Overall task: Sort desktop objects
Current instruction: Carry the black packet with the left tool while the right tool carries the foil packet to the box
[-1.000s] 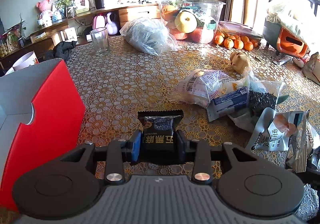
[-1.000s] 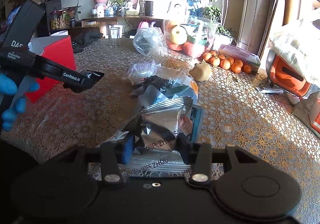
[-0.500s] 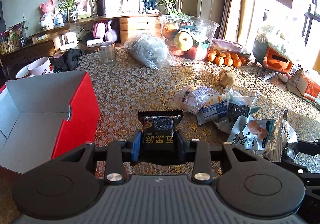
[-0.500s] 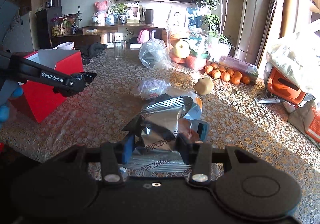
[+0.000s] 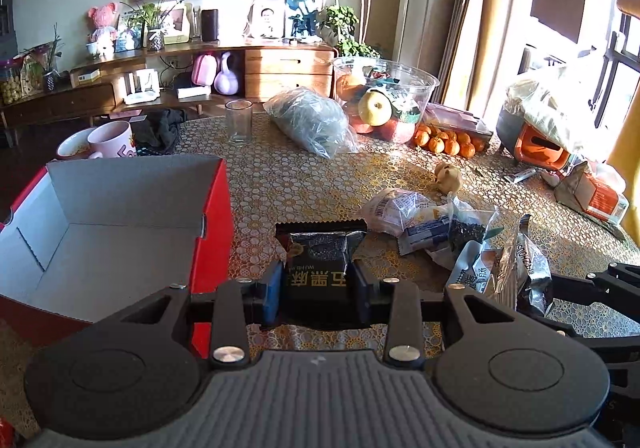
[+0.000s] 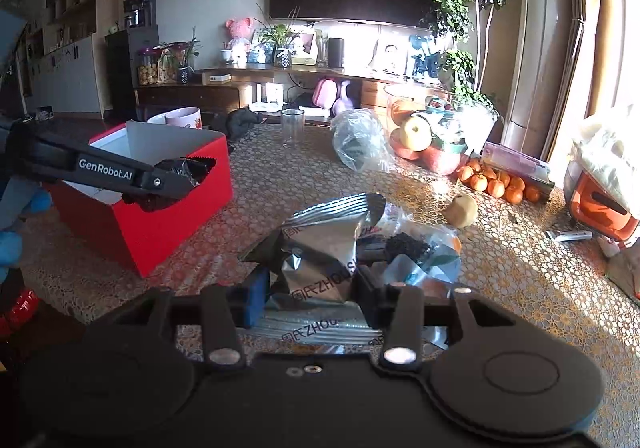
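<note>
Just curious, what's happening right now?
Left gripper shut on black packet. Right gripper shut on silver packet. Red box open, unobstructed.

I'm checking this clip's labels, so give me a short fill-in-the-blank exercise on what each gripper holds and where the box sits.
1. The left gripper is shut on a ____ snack packet.
2. The right gripper is shut on a crinkled ____ foil packet.
3. The open box with red outer walls has ____ packets lying inside it.
4. In the left wrist view, the box stands to the ____ of the held snack packet.

Missing words: black; silver; no; left
</note>
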